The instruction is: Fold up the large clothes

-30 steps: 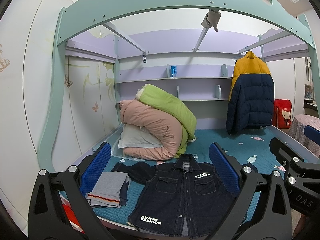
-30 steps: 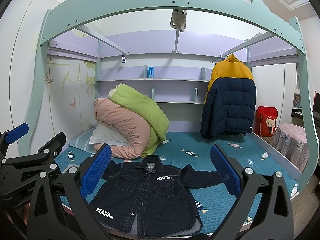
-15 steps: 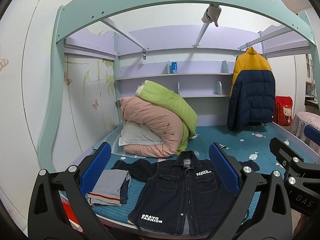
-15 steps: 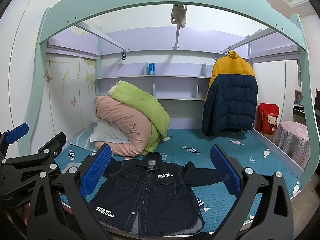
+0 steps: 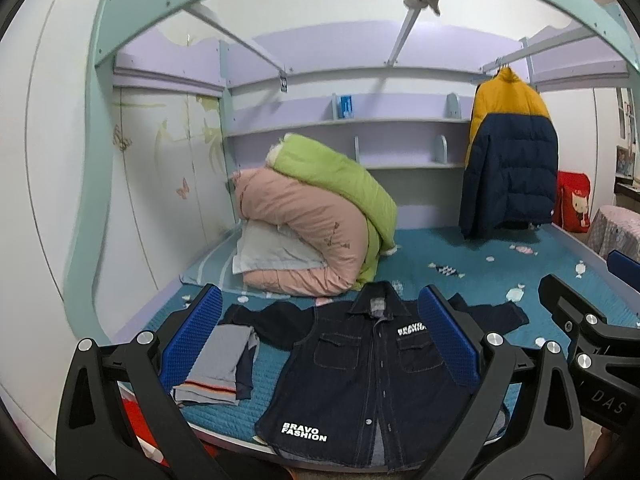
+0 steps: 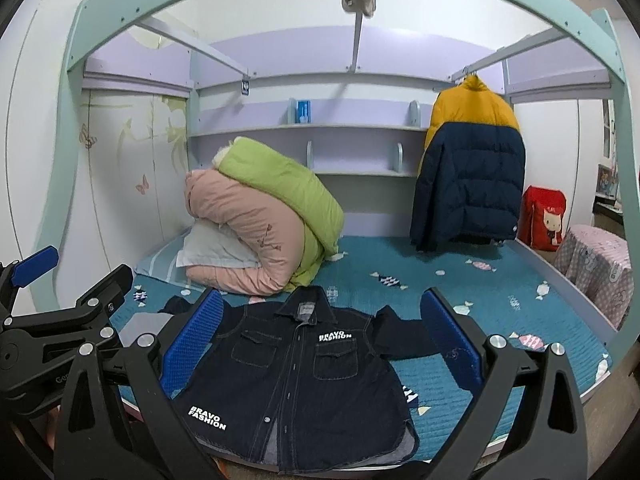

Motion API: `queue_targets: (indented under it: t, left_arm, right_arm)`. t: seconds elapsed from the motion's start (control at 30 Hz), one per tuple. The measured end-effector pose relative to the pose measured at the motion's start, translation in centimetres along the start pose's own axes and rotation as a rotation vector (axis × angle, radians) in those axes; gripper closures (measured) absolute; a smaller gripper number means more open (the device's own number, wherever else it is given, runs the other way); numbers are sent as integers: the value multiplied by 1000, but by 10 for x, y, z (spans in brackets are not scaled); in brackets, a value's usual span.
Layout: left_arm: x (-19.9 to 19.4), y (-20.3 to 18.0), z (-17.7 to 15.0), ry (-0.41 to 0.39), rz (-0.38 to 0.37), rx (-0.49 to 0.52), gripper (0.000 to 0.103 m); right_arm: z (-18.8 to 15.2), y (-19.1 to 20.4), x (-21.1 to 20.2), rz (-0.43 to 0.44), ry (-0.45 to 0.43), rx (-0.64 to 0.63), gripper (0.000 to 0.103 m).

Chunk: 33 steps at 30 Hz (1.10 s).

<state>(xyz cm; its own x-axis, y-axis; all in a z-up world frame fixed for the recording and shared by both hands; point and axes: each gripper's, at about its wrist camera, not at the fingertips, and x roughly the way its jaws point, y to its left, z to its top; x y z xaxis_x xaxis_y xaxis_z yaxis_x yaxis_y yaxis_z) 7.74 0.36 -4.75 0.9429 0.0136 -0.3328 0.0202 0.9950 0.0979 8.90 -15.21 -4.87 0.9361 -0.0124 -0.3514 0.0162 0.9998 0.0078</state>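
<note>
A dark denim shirt (image 5: pixel 372 384) printed "BRAVO FASHION" lies flat, front up, at the near edge of the bed, sleeves spread to both sides. It also shows in the right wrist view (image 6: pixel 296 380). My left gripper (image 5: pixel 320 336) is open and empty, held in the air short of the shirt. My right gripper (image 6: pixel 320 336) is open and empty too, also short of the bed edge. Each gripper appears at the edge of the other's view.
A folded grey and navy garment (image 5: pixel 220 368) lies left of the shirt. Rolled pink and green quilts (image 5: pixel 316 220) sit on a pillow at the back left. A yellow and navy puffer jacket (image 5: pixel 508 160) hangs at the back right. A teal arched bed frame (image 5: pixel 100 160) spans overhead.
Both grippers have tilted down and moved slightly toward the bed, so the shirt sits a little higher in both views. Nothing on the bed has moved.
</note>
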Motion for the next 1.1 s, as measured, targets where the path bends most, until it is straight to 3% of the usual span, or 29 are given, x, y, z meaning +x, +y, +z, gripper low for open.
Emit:
queue_targets:
  t: [0.37, 0.7, 0.77, 0.83, 1.1]
  left_arm:
    - [134, -12, -38, 217, -54, 27, 5]
    - [306, 17, -126, 569, -178, -60, 5]
    - [339, 34, -142, 639, -200, -84, 5]
    - [375, 64, -156, 675, -172, -113, 5]
    - [506, 213, -163, 701, -74, -284, 5]
  right_arm:
    - [-39, -7, 119, -24, 231, 38, 7]
    - [-112, 19, 273, 57, 508, 87, 7]
    - [-125, 29, 306, 70, 560, 89, 7]
    - [-135, 36, 333, 68, 585, 85, 7]
    - [-158, 85, 450, 39, 575, -10, 8]
